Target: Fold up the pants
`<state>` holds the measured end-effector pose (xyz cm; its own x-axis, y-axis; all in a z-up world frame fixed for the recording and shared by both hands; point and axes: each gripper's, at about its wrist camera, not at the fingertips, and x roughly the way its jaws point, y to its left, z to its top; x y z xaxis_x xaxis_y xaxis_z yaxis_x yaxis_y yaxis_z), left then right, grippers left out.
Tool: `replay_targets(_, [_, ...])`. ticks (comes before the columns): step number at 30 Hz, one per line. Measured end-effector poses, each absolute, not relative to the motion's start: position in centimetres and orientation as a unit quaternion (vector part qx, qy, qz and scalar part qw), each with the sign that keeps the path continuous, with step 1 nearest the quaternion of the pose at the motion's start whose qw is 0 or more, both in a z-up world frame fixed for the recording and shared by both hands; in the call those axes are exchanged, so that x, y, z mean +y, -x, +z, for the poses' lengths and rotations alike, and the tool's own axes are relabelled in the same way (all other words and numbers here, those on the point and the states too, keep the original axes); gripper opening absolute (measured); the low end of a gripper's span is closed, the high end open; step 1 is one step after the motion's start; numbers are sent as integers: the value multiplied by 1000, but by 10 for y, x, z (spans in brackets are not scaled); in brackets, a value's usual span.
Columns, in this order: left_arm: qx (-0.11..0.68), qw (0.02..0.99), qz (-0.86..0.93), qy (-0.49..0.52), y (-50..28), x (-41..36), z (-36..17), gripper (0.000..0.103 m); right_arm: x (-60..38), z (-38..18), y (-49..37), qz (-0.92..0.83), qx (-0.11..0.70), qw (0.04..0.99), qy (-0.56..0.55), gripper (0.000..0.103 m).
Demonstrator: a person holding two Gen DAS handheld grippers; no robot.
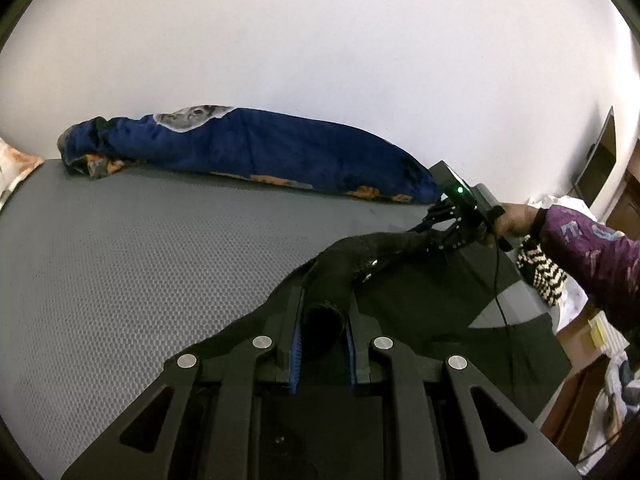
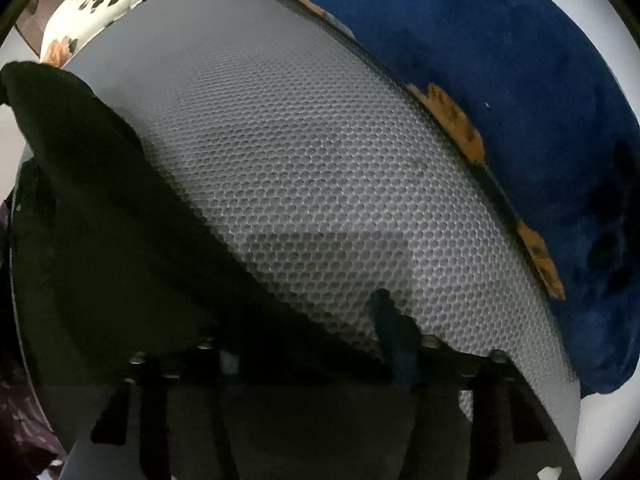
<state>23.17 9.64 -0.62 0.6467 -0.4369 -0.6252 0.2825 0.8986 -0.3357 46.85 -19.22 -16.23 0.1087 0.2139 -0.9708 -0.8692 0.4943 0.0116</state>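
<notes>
Black pants (image 1: 432, 300) lie on the grey mesh mattress (image 1: 140, 248) at the right. My left gripper (image 1: 324, 320) is shut on a bunched fold of the pants between its blue pads. My right gripper (image 1: 444, 224) shows in the left wrist view, held by a hand in a purple sleeve, shut on the far edge of the pants. In the right wrist view the pants (image 2: 100, 200) fill the left side and cover the left finger of the right gripper (image 2: 316, 336); one dark fingertip (image 2: 394, 328) shows over the mattress (image 2: 320, 160).
A rolled blue blanket (image 1: 260, 152) lies along the white wall at the back of the mattress and shows in the right wrist view (image 2: 500, 80). A floral pillow (image 2: 120, 0) sits at the far end. Clutter and wooden furniture (image 1: 592, 320) stand off the bed's right edge.
</notes>
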Motion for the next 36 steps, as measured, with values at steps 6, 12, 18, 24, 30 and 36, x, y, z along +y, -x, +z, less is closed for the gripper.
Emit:
replay_targets(6, [367, 904, -189, 111, -233, 102, -8, 17, -204, -156, -447, 351, 526, 702, 328, 7])
replay_targets(12, [368, 905, -178, 115, -220, 114, -8, 18, -213, -123, -384, 284, 466, 766, 340, 5])
replay_targets(18, [384, 897, -173, 137, -192, 128, -16, 18, -228, -94, -290, 232, 439, 815, 300, 5])
replay_targets(24, [395, 893, -169, 131, -155, 137, -29, 19, -225, -116, -224, 209, 447, 830, 261, 5])
replay_targets(30, [421, 883, -166, 124, -128, 147, -55, 19, -216, -137, -163, 203, 460, 836, 220, 5])
replay_targets(36, [451, 872, -150, 117, -110, 160, -81, 19, -207, -158, -131, 206, 479, 825, 219, 5])
